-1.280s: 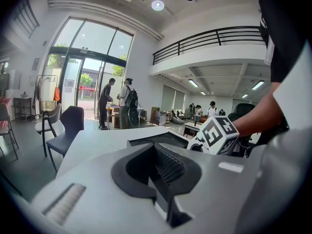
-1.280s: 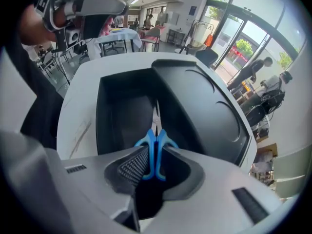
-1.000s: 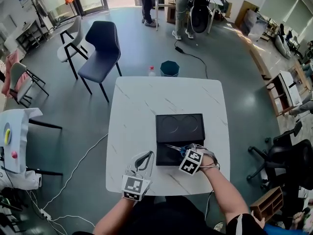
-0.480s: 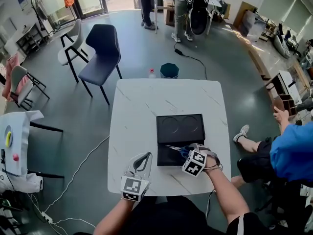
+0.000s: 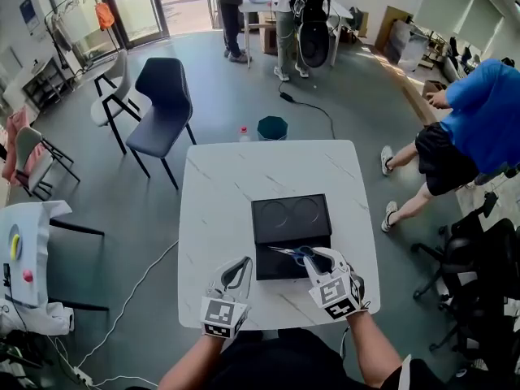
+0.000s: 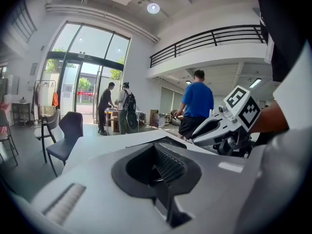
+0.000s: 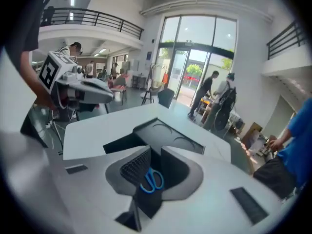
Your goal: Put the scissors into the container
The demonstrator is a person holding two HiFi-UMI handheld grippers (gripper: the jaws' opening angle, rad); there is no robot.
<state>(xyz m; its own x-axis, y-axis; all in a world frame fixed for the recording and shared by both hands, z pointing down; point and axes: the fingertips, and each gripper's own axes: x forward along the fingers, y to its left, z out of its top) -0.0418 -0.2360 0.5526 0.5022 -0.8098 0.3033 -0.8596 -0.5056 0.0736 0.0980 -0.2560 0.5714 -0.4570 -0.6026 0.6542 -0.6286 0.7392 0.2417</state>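
The scissors (image 5: 296, 253) have blue handles and lie in the near compartment of the black container (image 5: 280, 205), blades pointing left. My right gripper (image 5: 316, 259) sits just behind the handles at the container's near edge. Its jaws are closing. In the right gripper view the blue handles (image 7: 152, 180) show in the gap between the jaws of the right gripper (image 7: 155, 153), and the pads do not seem to press on them. My left gripper (image 5: 244, 263) rests on the table left of the container, shut and empty. In the left gripper view its tips (image 6: 155, 146) meet.
The white marble table (image 5: 219, 193) carries only the container. Beyond its far edge stand a dark chair (image 5: 160, 96), a teal bin (image 5: 272, 127) and a bottle (image 5: 243, 132). A person in blue (image 5: 475, 112) bends at the right. Office chairs (image 5: 479, 266) crowd the right side.
My right gripper has drawn back toward me while the scissors stayed in the container. A person in blue has come into view at the right. The left gripper has barely moved.
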